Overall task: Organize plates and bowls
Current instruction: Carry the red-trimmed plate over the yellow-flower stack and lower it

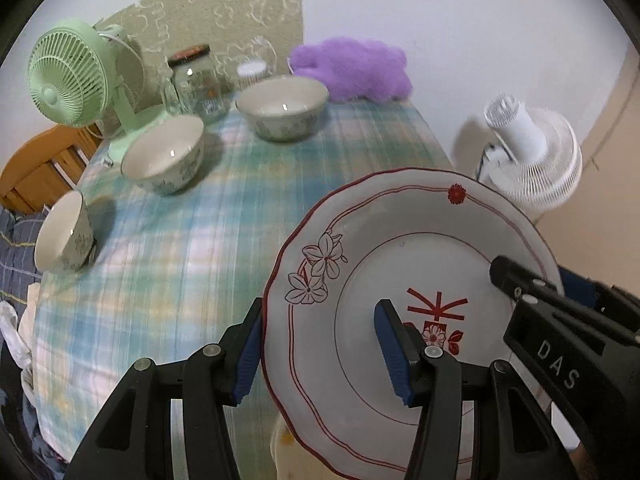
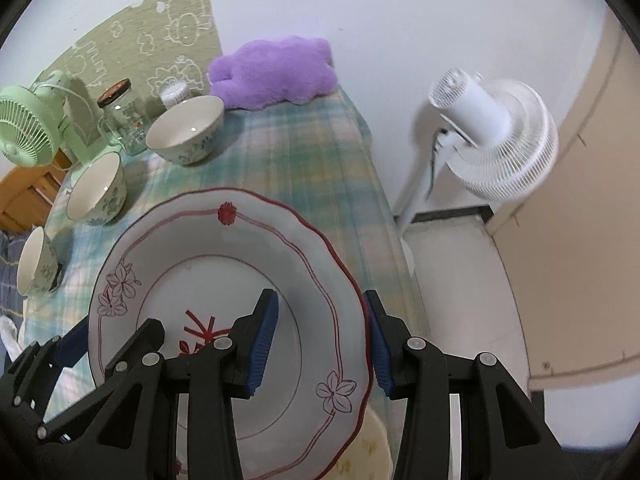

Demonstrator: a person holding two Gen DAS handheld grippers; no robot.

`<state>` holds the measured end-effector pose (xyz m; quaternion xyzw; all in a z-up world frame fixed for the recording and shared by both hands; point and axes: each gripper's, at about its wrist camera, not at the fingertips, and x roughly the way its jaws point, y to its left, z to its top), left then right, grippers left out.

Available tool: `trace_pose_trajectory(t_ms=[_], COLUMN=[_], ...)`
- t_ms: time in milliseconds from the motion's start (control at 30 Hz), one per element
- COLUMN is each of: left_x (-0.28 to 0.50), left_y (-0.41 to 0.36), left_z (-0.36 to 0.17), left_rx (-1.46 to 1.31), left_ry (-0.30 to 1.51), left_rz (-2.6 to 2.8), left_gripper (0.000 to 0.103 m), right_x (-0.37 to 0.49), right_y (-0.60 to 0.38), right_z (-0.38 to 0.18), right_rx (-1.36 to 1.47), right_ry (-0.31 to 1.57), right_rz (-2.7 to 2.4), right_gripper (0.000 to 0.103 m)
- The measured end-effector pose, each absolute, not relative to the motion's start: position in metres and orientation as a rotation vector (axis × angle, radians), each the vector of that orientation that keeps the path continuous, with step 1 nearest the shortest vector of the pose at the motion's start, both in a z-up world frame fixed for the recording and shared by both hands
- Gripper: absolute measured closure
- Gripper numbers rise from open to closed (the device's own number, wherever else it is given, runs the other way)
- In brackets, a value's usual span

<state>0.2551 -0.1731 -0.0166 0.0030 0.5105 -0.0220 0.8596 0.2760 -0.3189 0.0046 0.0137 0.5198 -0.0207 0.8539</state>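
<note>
A large white plate with red floral trim (image 1: 400,264) is held tilted above the near right part of the table, whose plaid tablecloth (image 1: 208,216) covers the whole top. The left gripper (image 1: 320,352) is closed across the plate's left rim, one blue pad below the rim and one on the upper face; the right gripper (image 2: 320,344) is clamped likewise on the opposite rim. Only narrow strips of glazed rim are pinched, so a slip is judged the main risk: if the two hands drift apart, turn unevenly or tilt the plate further, it could slide out of one grip and drop onto the pale dish (image 2: 368,448) partly seen beneath it, or past the table's right edge to the floor. Three patterned bowls stand along the left side: the large bowl (image 1: 282,108) near the far edge, the middle bowl (image 1: 164,154) by the green desk fan (image 1: 70,72), and the small bowl (image 1: 62,232) at the left edge. A low sweep leftward could knock them, or the glass jar (image 1: 196,80) behind them.
</note>
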Motion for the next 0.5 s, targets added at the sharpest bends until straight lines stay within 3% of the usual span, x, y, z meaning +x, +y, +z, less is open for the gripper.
trace_pose_trajectory(t_ms=[500], left_x=[0.196], left_y=[-0.188], left_z=[-0.051], left_rx=[0.037], left_ry=[1.147], left_rz=[-0.126], left_gripper=[0.049], right_x=[0.204], right_y=[-0.334], right_z=[-0.029], right_rx=[0.030], right_ry=[1.163], right_rz=[-0.106], right_gripper=[0.057])
